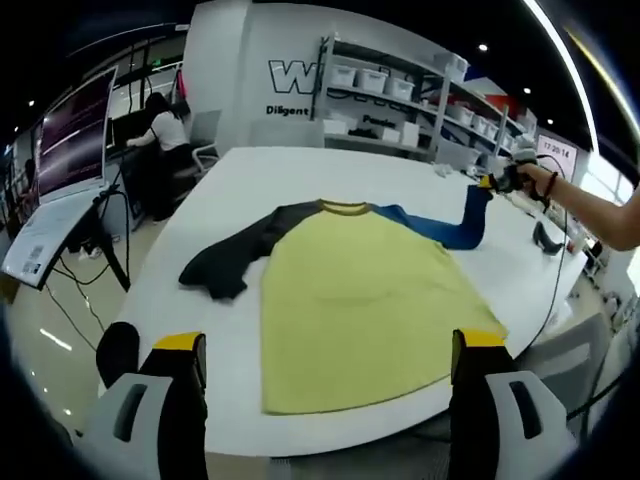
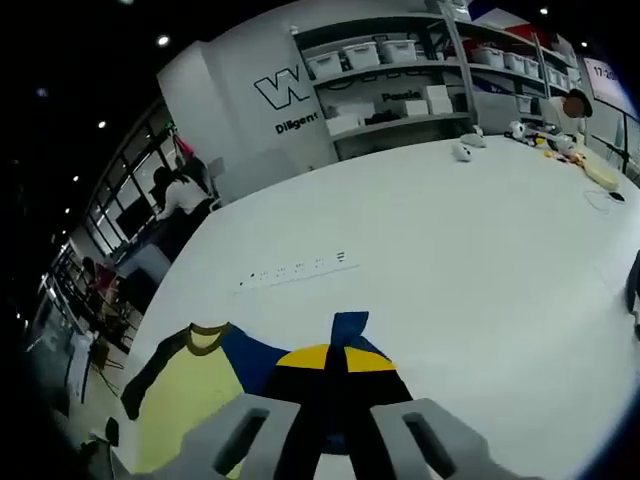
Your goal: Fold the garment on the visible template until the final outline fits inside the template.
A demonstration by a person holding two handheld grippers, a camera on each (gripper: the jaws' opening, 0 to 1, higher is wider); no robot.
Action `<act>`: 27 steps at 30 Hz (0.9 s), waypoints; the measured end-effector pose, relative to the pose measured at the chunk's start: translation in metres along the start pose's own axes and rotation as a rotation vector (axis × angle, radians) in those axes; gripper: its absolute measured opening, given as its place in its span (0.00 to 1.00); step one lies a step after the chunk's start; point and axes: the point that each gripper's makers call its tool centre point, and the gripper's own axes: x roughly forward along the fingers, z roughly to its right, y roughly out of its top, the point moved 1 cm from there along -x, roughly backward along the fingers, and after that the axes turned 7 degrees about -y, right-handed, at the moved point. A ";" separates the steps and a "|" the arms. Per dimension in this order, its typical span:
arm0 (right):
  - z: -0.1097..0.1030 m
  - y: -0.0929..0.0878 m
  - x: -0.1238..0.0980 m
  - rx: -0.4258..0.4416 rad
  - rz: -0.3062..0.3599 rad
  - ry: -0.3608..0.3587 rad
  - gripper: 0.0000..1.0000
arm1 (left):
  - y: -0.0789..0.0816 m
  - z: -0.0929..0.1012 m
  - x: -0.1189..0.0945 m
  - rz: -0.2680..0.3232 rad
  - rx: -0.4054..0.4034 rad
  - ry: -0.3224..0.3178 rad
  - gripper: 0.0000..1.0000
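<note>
- Right claw: jaws clenched on the blue sleeve, lifted off the far right of the worktop.
- Left claw: released, jaws wide apart, at the near hem.
- Garment: yellow body flat on the white worktop, dark sleeve bunched at left.
- Bins: on the far shelves; contents cannot be told.
- Room: monitor far left, seated person.

Matt cloth garment, smooth table

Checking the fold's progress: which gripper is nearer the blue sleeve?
Right. The right gripper is shut on the blue sleeve; the left gripper hangs open beyond the shirt's hem.
</note>
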 end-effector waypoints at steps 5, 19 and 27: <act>-0.042 0.005 0.000 -0.017 0.004 0.068 0.00 | -0.006 0.001 -0.003 0.018 -0.014 -0.002 0.99; -0.130 -0.008 0.003 -0.058 -0.025 0.199 0.00 | 0.000 0.009 0.000 0.072 0.023 -0.040 0.99; -0.188 -0.022 0.003 -0.049 -0.043 0.297 0.00 | 0.002 0.011 -0.001 0.091 -0.003 -0.086 0.99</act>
